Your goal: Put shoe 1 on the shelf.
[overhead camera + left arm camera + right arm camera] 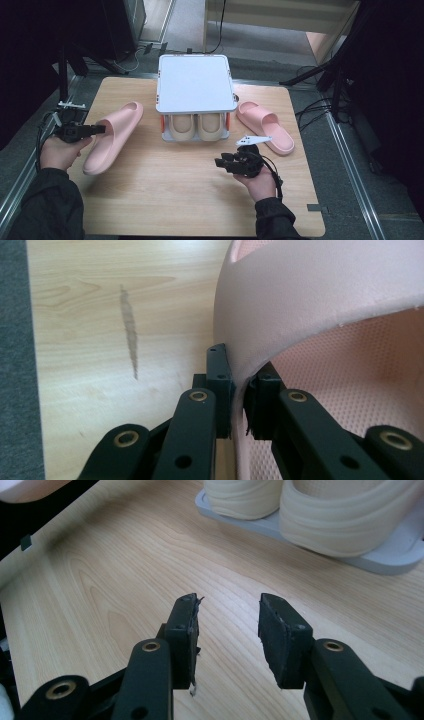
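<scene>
— What do we have in our left gripper (239,400)?

— Its jaws are clamped on the strap edge of the pink slipper (112,137), which we hold at the table's (165,200) left side, tilted, toe toward us.

— And our right gripper (227,630)?

— Its jaws stand apart with nothing between them, over bare wood in front of the white rack (195,82). Two cream slippers (325,515) sit on its lower shelf; the other pink slipper (265,125) lies just right of it.
</scene>
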{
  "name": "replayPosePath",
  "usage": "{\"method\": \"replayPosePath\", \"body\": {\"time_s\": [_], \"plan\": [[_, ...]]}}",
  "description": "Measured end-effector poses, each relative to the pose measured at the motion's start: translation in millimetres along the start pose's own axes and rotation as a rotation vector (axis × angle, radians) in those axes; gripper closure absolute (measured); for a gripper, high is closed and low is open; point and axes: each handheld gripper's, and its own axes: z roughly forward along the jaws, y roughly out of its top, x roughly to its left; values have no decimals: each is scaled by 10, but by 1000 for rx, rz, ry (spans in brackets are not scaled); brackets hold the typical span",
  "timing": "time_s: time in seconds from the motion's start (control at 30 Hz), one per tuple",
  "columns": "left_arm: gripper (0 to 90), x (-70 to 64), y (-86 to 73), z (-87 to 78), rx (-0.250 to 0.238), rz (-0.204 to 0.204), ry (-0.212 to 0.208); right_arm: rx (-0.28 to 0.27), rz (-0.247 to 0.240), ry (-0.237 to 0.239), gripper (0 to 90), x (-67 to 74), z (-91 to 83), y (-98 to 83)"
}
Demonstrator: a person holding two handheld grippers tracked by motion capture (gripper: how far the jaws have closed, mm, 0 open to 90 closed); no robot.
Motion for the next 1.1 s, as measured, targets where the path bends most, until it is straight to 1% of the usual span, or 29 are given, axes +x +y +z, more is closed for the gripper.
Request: {"method": "replayPosePath", "body": {"time_s": [0.13,0.23,0.33,0.47,0.57,0.63,0.73,0.87,0.93,1.07,1.1], "plan": [[825,-120,-96,-82,4,21,-31,8,-13,15,610,25,49,58],[824,-254,-175,-140,0,46,-46,15,-25,23,610,40,87,95],[824,-381,-243,-175,6,74,-64,20,-31,34,610,54,115,126],[822,-557,-328,-170,11,107,-91,22,-43,43,610,70,150,165],[822,-656,-363,-146,23,126,-116,25,-48,50,610,83,173,190],[821,-741,-382,-114,32,148,-120,26,-56,52,610,90,188,204],[820,-868,-394,-41,43,192,-126,28,-60,55,610,93,200,216],[820,-1002,-389,60,52,216,-149,31,-60,53,610,90,208,220],[819,-1072,-385,116,62,239,-163,31,-62,51,610,90,203,218],[814,-1222,-389,258,101,281,-188,26,-55,48,610,86,186,212],[813,-1258,-388,301,108,294,-185,27,-56,45,610,83,182,208]]}}
